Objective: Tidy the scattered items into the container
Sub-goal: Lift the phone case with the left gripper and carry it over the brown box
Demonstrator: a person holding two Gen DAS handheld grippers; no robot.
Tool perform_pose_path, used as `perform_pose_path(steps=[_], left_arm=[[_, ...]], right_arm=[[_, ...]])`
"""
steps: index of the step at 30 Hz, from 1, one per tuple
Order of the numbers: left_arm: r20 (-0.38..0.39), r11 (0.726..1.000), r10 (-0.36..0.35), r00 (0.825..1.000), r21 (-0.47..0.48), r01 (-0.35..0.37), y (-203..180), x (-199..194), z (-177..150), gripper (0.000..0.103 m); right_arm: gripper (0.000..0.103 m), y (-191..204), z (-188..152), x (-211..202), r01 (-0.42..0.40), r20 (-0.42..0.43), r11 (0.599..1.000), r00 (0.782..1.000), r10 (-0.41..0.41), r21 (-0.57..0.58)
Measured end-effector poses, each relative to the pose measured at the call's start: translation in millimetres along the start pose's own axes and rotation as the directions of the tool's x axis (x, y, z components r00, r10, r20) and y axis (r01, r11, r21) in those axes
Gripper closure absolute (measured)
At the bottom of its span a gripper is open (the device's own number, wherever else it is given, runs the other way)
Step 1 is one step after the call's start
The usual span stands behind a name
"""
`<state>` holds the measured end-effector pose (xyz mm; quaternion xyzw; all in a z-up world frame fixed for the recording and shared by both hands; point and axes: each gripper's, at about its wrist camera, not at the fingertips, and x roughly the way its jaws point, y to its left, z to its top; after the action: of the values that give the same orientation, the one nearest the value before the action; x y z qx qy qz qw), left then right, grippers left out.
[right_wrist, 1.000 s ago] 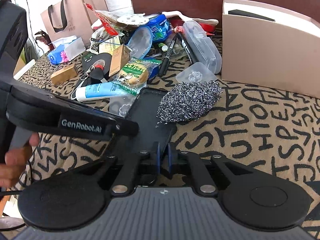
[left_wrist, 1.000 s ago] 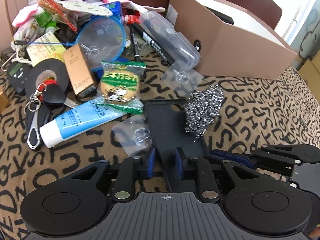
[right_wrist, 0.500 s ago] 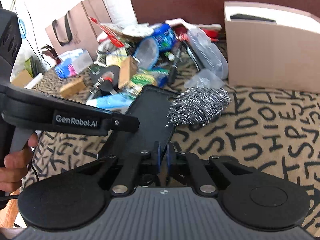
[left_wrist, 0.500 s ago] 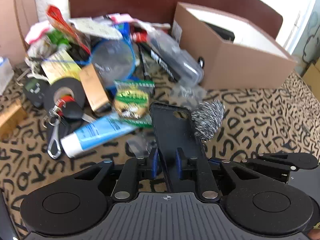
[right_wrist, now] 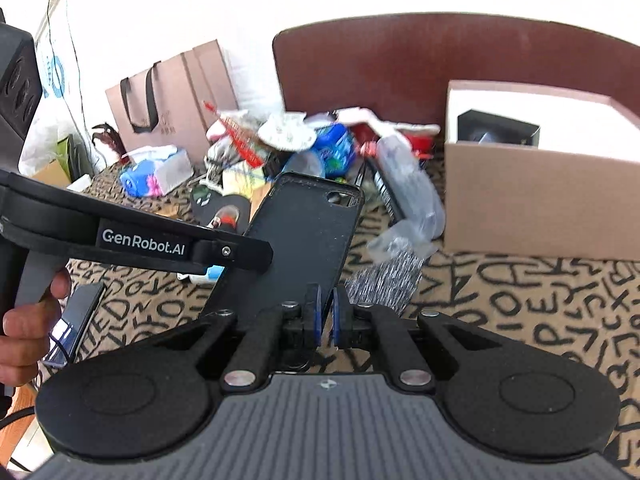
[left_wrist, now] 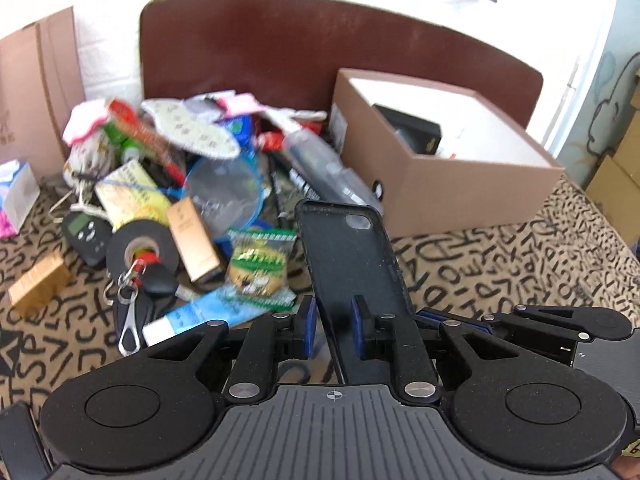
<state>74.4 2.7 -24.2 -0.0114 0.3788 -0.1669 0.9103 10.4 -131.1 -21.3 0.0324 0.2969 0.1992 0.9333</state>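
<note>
Lettered tablecloth [left_wrist: 500,256] | cardboard box [left_wrist: 472,196]: black item inside | both hand-held grippers clamp phone case [left_wrist: 348,256]

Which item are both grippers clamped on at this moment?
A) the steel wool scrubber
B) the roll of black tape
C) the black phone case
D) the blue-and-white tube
C: the black phone case stands tilted up off the cloth, with the left gripper and the right gripper each pinching its near end, while the steel wool scrubber lies on the patterned cloth.
</note>
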Motion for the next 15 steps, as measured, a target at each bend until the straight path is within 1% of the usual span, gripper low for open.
perform_pose_path(steps=[8,15], left_arm=[[0.046,0.995,-0.062,0.997,0.075,0.059,-32.5,2.8,28.3,0.085],[0.082,0.986,-0.115,0.99,0.134,0.104,-68.5,16.7,59.8,0.085]], right_arm=[[0.098,-26.7,19.4,-21.3,0.078,0.082,0.997,0.994,-0.079,0.017],[0.098,-59.0,44.2,-40.1,0.165,0.162,0.986,0.973,-0.167,0.025]])
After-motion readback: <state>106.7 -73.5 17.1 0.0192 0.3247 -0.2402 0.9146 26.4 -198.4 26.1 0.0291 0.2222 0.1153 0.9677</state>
